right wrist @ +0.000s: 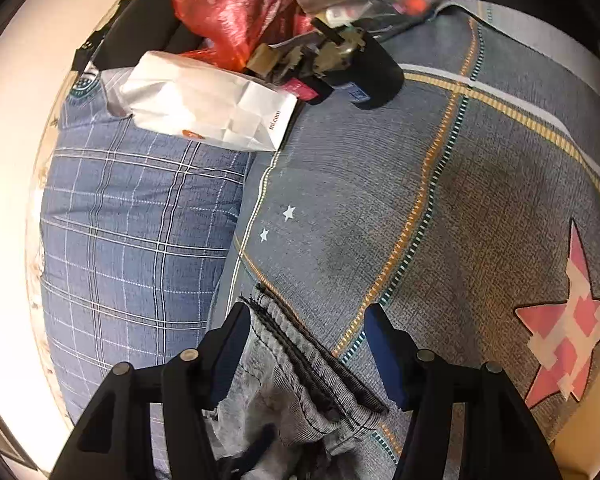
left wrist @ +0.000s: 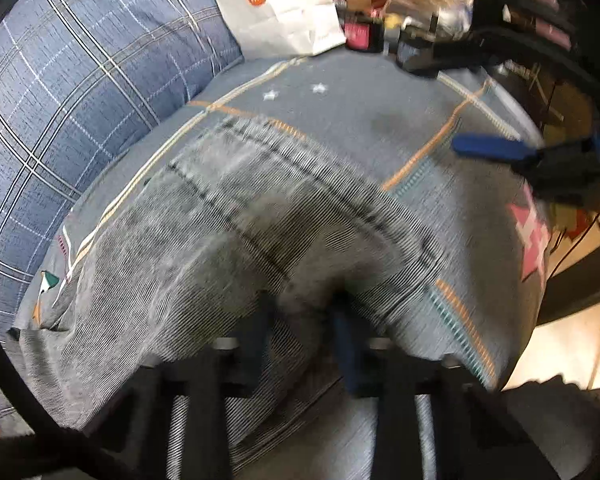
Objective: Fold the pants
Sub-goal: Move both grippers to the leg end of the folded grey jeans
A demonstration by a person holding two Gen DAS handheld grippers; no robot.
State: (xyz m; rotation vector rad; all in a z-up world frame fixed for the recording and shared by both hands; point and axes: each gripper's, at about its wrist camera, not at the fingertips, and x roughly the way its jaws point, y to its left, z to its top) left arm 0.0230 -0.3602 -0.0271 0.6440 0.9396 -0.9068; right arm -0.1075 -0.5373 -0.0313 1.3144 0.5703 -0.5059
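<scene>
**Inspector:** State of the fold, and where the pants lie?

**Me:** On the bed, beside the checked pillow; an early fold, I judge. My left tongs are clenched on a raised ridge of the denim; my right tongs stand released astride the stacked hem, pads clear of it.

**Inspector:** Materials?

**Me:** Grey washed denim, stiff, dark-stitched seams; bedsheet a soft weave with stripes and a pink star.

**Inspector:** Next?

**Me:** Probably closing the right tongs on every hem layer; a missed layer would skew the fold.
</scene>
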